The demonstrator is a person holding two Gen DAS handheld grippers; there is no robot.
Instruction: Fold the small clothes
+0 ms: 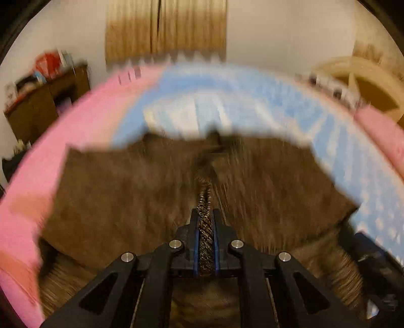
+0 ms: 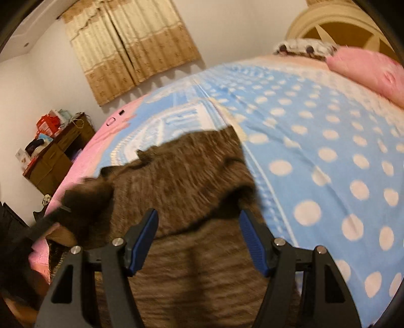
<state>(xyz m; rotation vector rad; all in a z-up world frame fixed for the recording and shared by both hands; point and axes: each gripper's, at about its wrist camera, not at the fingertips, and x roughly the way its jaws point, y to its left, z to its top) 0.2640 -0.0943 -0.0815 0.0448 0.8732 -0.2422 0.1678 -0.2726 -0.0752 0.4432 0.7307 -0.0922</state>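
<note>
A brown knitted garment lies on a bed with a blue polka-dot and pink blanket. My left gripper is shut on a fold of the brown garment, which stands up between the blue pads. The left wrist view is motion blurred. In the right wrist view the same garment lies spread below my right gripper, whose jaws stand wide open just above the cloth, holding nothing. The left gripper's arm shows dark at the left edge.
The blanket covers the bed to the right. A pink pillow and a headboard lie at the far right. A wooden cabinet with clutter stands by the wall at left. Curtains hang behind.
</note>
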